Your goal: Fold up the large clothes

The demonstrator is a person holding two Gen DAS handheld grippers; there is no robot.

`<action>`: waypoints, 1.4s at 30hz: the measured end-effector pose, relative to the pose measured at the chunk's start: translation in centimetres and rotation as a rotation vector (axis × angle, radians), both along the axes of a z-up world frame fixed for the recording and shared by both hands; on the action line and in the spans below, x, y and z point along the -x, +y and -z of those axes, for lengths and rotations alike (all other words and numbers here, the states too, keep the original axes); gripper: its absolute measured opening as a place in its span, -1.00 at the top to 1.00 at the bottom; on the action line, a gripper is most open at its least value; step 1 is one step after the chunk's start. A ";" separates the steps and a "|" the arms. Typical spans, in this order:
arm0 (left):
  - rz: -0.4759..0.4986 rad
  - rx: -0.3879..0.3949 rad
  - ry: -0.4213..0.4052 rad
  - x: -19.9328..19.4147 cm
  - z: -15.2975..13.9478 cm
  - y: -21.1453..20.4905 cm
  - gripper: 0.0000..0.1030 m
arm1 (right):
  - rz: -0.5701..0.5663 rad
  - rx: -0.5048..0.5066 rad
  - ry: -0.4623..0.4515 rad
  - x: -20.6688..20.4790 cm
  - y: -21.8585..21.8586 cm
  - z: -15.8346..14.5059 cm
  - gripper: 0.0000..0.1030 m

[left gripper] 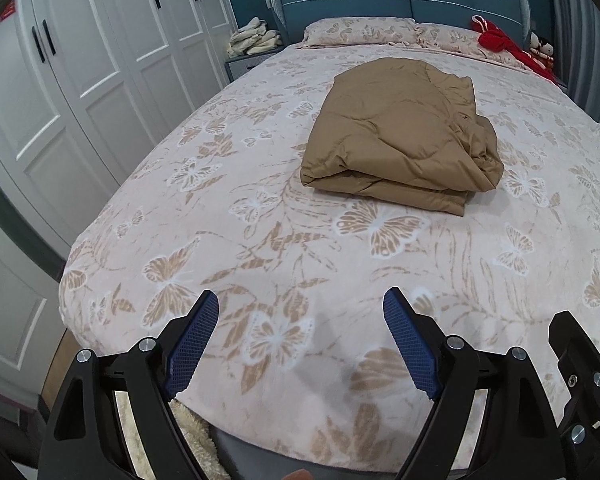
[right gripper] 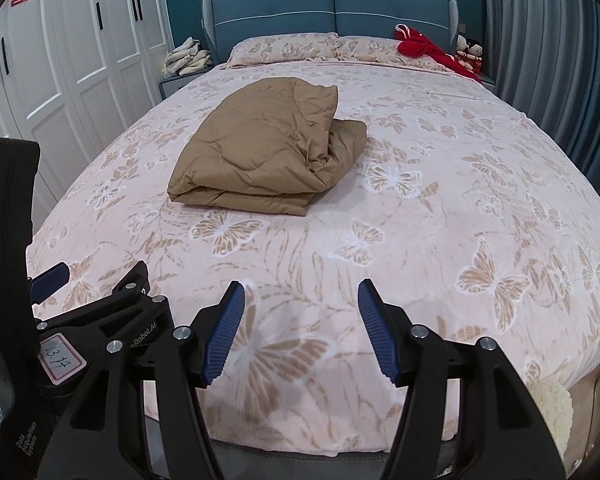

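A tan quilted garment (left gripper: 400, 136) (right gripper: 268, 152) lies folded into a thick bundle in the middle of the bed (left gripper: 260, 240) (right gripper: 420, 220), its right side bunched and rumpled. My left gripper (left gripper: 302, 304) hovers over the foot of the bed, well short of the bundle, jaws wide apart with nothing between them. My right gripper (right gripper: 302, 294) hangs beside it over the same end, also open and empty. In the right wrist view the left gripper (right gripper: 100, 304) shows at the lower left; in the left wrist view the right gripper's fingers (left gripper: 564, 332) show at the lower right edge.
The bed has a pink butterfly-print cover, two pillows (right gripper: 300, 46) and a blue headboard (right gripper: 332, 8). A red garment (right gripper: 428, 50) and small dolls (right gripper: 470, 50) sit at the far right. White wardrobes (left gripper: 80, 80) line the left; a nightstand holds pale cloths (left gripper: 254, 38).
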State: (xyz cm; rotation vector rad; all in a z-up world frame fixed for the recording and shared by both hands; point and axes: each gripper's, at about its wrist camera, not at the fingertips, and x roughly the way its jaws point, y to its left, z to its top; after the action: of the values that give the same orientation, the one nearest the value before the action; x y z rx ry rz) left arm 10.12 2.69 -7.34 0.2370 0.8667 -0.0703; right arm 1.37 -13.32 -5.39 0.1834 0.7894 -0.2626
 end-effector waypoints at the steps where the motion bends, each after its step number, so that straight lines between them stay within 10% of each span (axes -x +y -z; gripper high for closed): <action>1: -0.001 0.001 -0.001 0.1 0.0 0.1 -0.60 | 0.001 0.001 -0.001 0.0 0.0 0.0 -0.10; 23: -0.009 0.016 -0.006 -0.2 -0.3 0.9 -0.60 | 0.000 -0.001 -0.002 0.2 0.4 -0.3 -0.11; 34: -0.015 0.018 -0.007 -0.8 -0.1 1.4 -0.64 | 0.034 0.020 0.001 -0.6 -0.5 0.2 -0.69; 42: -0.029 0.026 -0.016 -1.0 -0.1 2.0 -0.70 | 0.034 0.015 -0.015 -0.7 -0.7 0.0 -0.77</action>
State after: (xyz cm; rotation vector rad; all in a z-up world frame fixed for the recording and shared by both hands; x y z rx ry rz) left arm 11.15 4.69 -7.19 0.2004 0.8522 -0.0529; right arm 2.05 -14.03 -5.42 0.1847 0.7696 -0.2985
